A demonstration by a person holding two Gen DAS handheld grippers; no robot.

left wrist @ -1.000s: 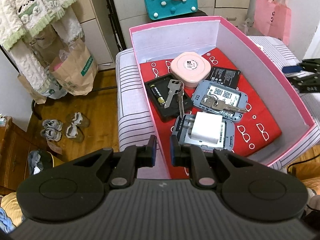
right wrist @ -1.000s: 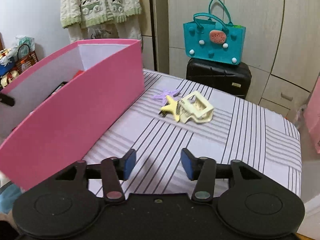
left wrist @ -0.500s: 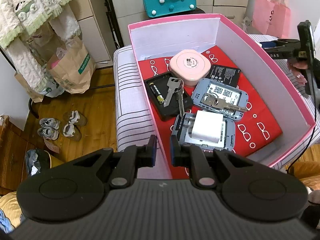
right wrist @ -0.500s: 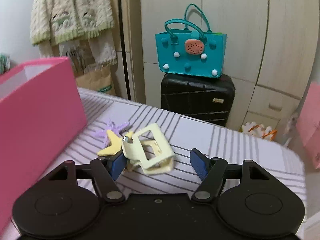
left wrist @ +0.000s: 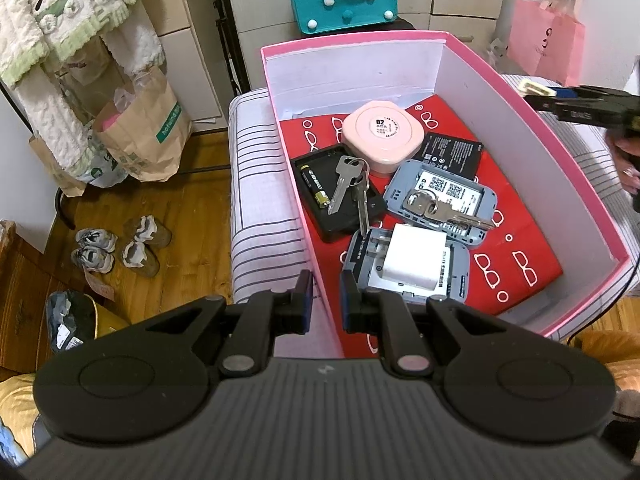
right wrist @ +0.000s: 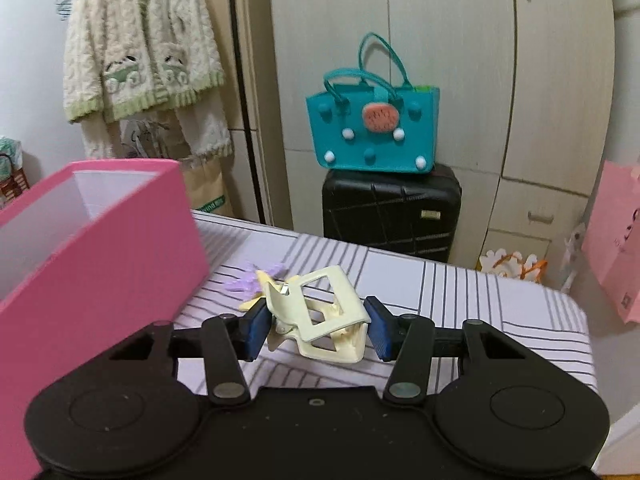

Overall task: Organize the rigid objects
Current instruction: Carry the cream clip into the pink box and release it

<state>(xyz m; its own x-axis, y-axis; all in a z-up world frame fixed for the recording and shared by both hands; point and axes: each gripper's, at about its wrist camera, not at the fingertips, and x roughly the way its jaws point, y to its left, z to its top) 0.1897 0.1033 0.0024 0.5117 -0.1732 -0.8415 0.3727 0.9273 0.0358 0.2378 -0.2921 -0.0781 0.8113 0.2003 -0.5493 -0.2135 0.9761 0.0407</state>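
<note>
From my left wrist camera, I see the pink box [left wrist: 532, 152] sitting on the striped cloth [left wrist: 260, 208], white inside with a red liner patterned with glasses. Going left to right in it: a black tray [left wrist: 340, 216] with a battery [left wrist: 315, 186] and a bunch of keys [left wrist: 352, 188] across it, a rounded pink case [left wrist: 382, 136] at about 12 o'clock from the tray, a grey device shell [left wrist: 440, 204] with a second key on it, and a black battery pack [left wrist: 452, 154] at the shell's 12 o'clock. Nearest me, a white charger block [left wrist: 416, 256] lies on another grey shell.

My left gripper [left wrist: 323, 304] hovers over the box's near left corner, its jaws nearly together with only a narrow gap, and the box wall runs up through that gap; whether the pads touch it I cannot tell.

On the right wrist camera, the cream hair claw [right wrist: 320, 316] is a pale, boxy clip with open rectangular cut-outs, lying on the striped cloth just right of the pink box. A yellow star clip [right wrist: 256, 300] and a purple clip [right wrist: 248, 284] sit at its 10 o'clock, touching or nearly so.

My right gripper [right wrist: 318, 328] is low and level, jaws spread wide on either side of the claw, the blue pads [right wrist: 378, 328] right at its ends, not visibly squeezing it.
</note>
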